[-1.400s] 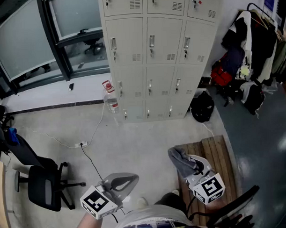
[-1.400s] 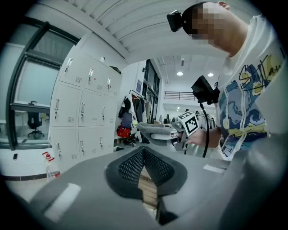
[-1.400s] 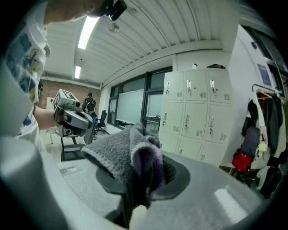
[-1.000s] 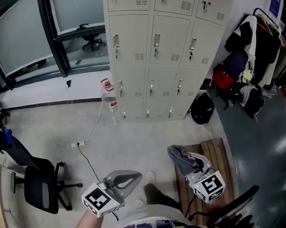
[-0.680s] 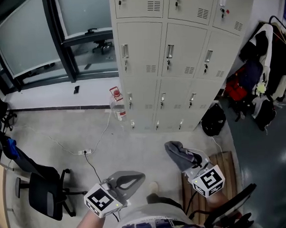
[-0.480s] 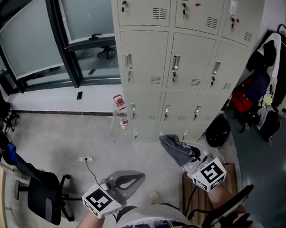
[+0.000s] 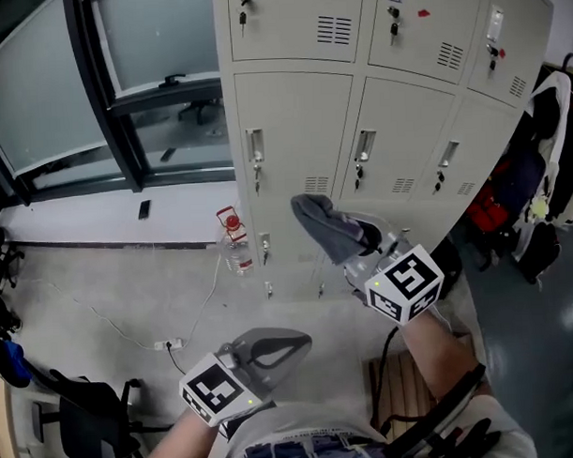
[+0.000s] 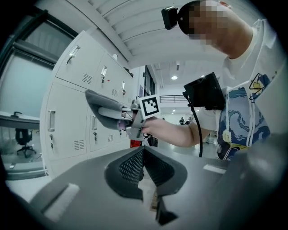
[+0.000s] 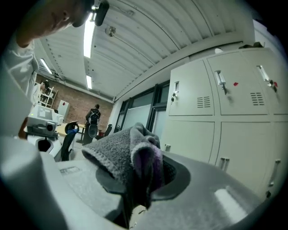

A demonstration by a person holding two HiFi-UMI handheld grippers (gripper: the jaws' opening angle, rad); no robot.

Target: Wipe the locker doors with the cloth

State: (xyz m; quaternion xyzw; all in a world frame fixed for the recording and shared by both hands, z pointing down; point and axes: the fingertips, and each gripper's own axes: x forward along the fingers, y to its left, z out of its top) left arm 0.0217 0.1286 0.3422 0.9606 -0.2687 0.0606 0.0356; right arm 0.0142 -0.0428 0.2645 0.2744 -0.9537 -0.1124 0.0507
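1. Grey plastic left tongs [image 7: 281, 344], low by us, pressed together, empty.
2. Right tongs [image 7: 360, 247] pinch the grey terry cloth [image 7: 326, 227] near the locker doors [image 7: 292, 129]; we judge it soft, light, floppy, so best gripped at a bunched fold.
3. Doors: beige painted metal, flat, smooth, w/ vents & handles.

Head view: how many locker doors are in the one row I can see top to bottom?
3, side by side: the left door, the middle door and the right door. The cloth covers the lower corners of the left and middle ones. None in that row seems hidden.
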